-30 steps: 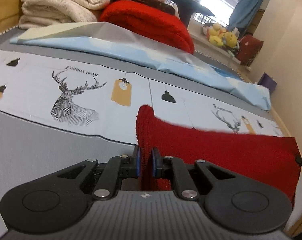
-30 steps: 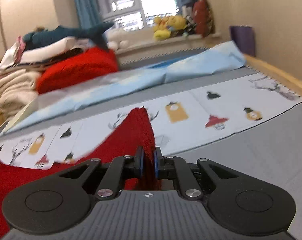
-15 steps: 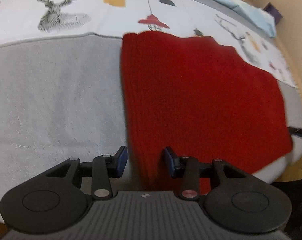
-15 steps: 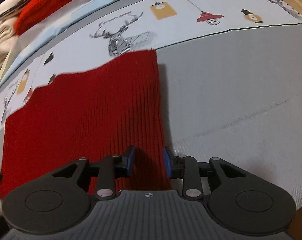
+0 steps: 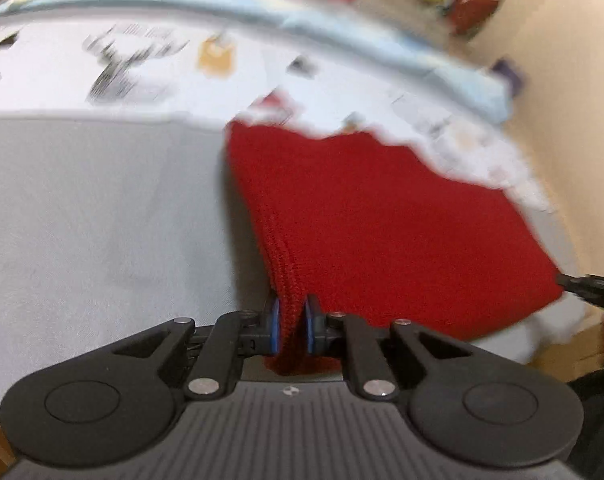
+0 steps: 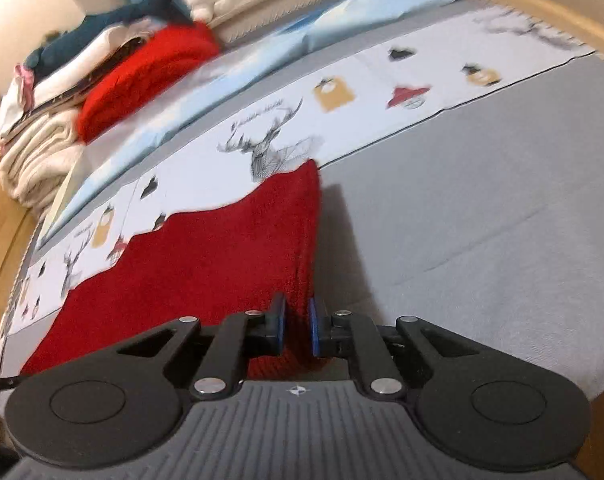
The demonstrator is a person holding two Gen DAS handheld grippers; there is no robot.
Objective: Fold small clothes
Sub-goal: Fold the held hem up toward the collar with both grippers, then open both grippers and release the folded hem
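left gripper (image 5: 289, 330): fingers pinch near corner of red knit cloth (image 5: 382, 220) | right gripper (image 6: 295, 330): fingers pinch the opposite near corner | cloth stretches away ahead of both onto the bed (image 6: 482, 220), held edge running between them, neither hand nearer

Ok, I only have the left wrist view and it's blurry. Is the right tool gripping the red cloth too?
Observer: Yes, the right tool is shut on the near right corner of the red cloth.
Operator: Where does the far right corner sit?
Observer: Right by the deer print, where the patterned strip meets the grey sheet.
Operator: What's in the blurred background?
Observer: A folded red knit beside a cream blanket pile, with a shark plush on top of the stack behind it.
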